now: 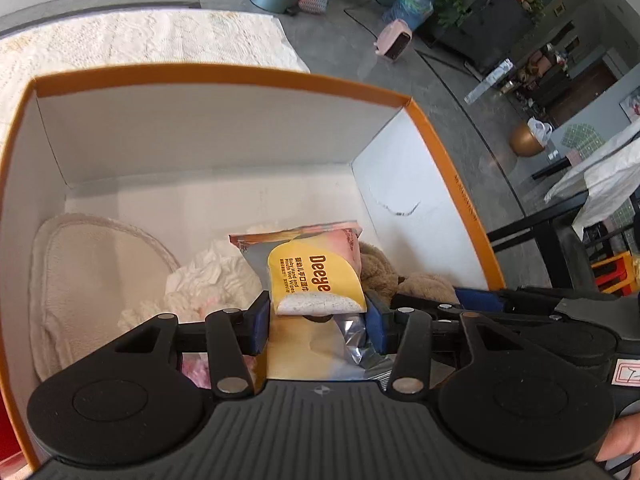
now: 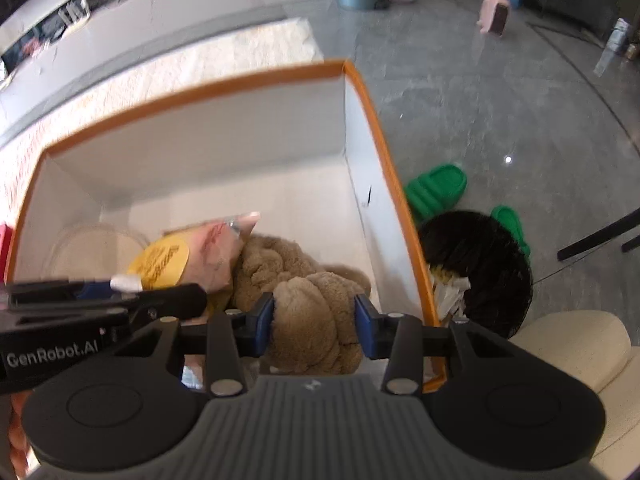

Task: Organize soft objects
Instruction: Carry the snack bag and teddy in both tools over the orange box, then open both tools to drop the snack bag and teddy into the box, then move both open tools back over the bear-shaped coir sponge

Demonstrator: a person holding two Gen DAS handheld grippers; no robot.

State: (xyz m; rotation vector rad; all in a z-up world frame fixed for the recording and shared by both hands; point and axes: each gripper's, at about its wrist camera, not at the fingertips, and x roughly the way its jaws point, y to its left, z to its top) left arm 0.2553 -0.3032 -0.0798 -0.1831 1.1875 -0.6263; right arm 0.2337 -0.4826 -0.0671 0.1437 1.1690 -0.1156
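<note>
An orange-rimmed white box (image 1: 224, 74) fills both views. My left gripper (image 1: 318, 322) is shut on a yellow and pink pack of wet wipes (image 1: 316, 270), held inside the box over a crumpled white cloth (image 1: 208, 280). A cream fleece item (image 1: 92, 280) lies at the box's left side. My right gripper (image 2: 316, 326) is shut on a brown plush toy (image 2: 312, 320), also down inside the box (image 2: 368, 104), near its right wall. The wipes pack (image 2: 192, 256) shows left of the plush, and the left gripper's body crosses the lower left of the right wrist view.
The box stands on a pale lace-covered surface (image 1: 140, 36). Beside its right wall on the grey floor are a black bin (image 2: 476, 272) and green slippers (image 2: 438, 188). A cream cushion (image 2: 576, 352) lies at lower right. A pink heater (image 1: 394, 40) and water bottle stand farther off.
</note>
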